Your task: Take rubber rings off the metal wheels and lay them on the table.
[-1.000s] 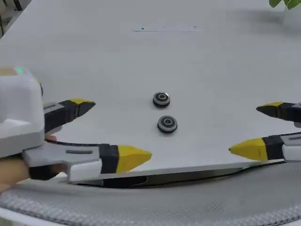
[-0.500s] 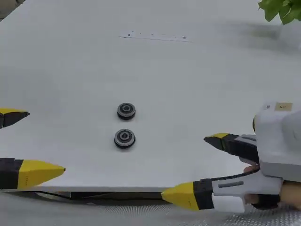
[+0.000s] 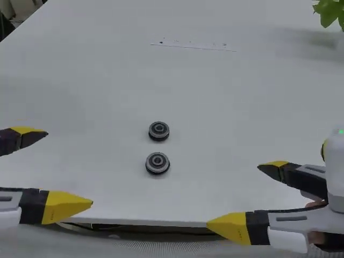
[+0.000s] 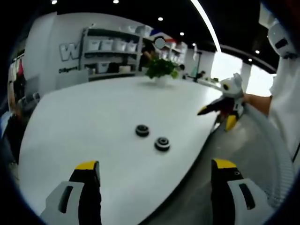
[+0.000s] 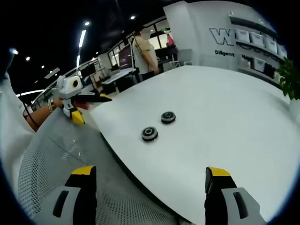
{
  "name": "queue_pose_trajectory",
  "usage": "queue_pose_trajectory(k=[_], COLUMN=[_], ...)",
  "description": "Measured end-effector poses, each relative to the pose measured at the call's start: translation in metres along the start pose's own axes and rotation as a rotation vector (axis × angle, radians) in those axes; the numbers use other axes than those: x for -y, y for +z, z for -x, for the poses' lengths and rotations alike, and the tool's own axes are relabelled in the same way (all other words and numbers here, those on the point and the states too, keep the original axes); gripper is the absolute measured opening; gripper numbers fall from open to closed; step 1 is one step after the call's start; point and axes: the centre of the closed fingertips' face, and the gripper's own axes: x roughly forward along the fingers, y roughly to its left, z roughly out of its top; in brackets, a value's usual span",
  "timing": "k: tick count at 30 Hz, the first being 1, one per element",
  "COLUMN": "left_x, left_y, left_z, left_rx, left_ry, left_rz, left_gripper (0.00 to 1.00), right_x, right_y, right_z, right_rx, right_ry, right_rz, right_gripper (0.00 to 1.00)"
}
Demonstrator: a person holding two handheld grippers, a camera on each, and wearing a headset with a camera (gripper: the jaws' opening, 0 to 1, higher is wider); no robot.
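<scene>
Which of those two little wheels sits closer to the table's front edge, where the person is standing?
The wheel nearest the person, lower in the head view. The other wheel lies just behind it, farther onto the table.

Wide white matte tabletop [image 3: 242, 107] spans the head view, green leafy plant [image 3: 329, 11] at upper right. Left gripper view: white wall with large grey lettering [image 4: 47, 56] upper left, white shelving unit [image 4: 112, 51] beside it. Dark ceiling [image 4: 140, 7] on top, with round spotlights [image 4: 161, 19] and a bright light strip [image 4: 205, 23]. Right gripper view: grey mesh surface [image 5: 70, 150] lower left.
</scene>
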Motion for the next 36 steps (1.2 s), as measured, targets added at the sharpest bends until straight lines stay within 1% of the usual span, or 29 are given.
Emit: queue_pose_trajectory(k=[1,2,4,6,8,10,12,13,14,15,16,18,22,25,26,29,34,36], left_x=[0.001,0.008,0.014,0.018,0.022,0.025,0.023,0.020,0.013,0.012,0.010,0.010,0.007,0.007,0.008,0.012,0.015,0.017], left_y=[0.000,0.001,0.002,0.000,-0.001,-0.002,-0.003,-0.004,-0.005,-0.005,-0.001,0.007,0.011,0.013,0.012,0.011,0.013,0.012], left_z=[0.000,-0.001,-0.002,-0.003,-0.004,-0.004,-0.004,-0.004,-0.003,-0.002,-0.002,-0.001,0.001,0.001,0.000,0.000,0.000,0.000], left_rx=[0.000,0.003,0.006,-0.009,-0.018,-0.024,-0.034,-0.042,-0.051,-0.047,-0.024,0.030,0.053,0.054,0.047,0.045,0.054,0.051], left_ry=[-0.004,-0.035,-0.063,-0.078,-0.099,-0.107,-0.091,-0.071,-0.039,-0.034,-0.029,-0.042,-0.038,-0.043,-0.050,-0.070,-0.092,-0.098], left_rz=[-0.004,-0.020,-0.022,-0.022,-0.038,-0.039,-0.048,-0.053,-0.055,-0.049,-0.032,0.007,0.031,0.016,0.006,0.007,0.010,0.002], left_gripper=[1.00,1.00,1.00,1.00,1.00,1.00,1.00,1.00,1.00,1.00,1.00,1.00,1.00,1.00,1.00,1.00,1.00,1.00], right_x=[0.000,0.002,0.003,0.000,0.000,0.000,0.000,0.000,0.002,0.002,0.003,0.002,0.002,0.002,0.002,0.002,0.004,0.005], right_y=[0.001,0.001,0.001,0.003,0.004,0.003,0.001,0.000,-0.001,0.000,0.001,0.001,0.003,0.003,0.003,0.004,0.009,0.010], right_z=[0.000,0.000,0.000,0.000,0.001,0.001,0.000,-0.001,-0.001,-0.001,-0.001,-0.001,-0.002,-0.002,-0.003,-0.002,0.000,0.000], right_rx=[0.003,0.006,0.002,0.018,0.033,0.026,0.007,-0.001,-0.007,-0.008,-0.006,-0.004,-0.001,-0.004,-0.004,0.000,0.029,0.034], right_ry=[-0.002,-0.004,-0.010,0.004,0.008,-0.001,-0.007,-0.011,-0.020,-0.024,-0.026,-0.024,-0.026,-0.027,-0.027,-0.030,-0.049,-0.051], right_rz=[0.000,0.000,0.004,-0.011,-0.026,-0.027,-0.007,0.000,0.004,0.005,0.009,0.015,0.017,0.012,0.013,0.018,0.025,0.024], right_gripper=[0.97,0.97,0.97,0.97,0.97,0.97,0.97,0.97,0.97,0.99,0.99,0.99,0.99,0.99,0.99,0.99,0.98,0.98])
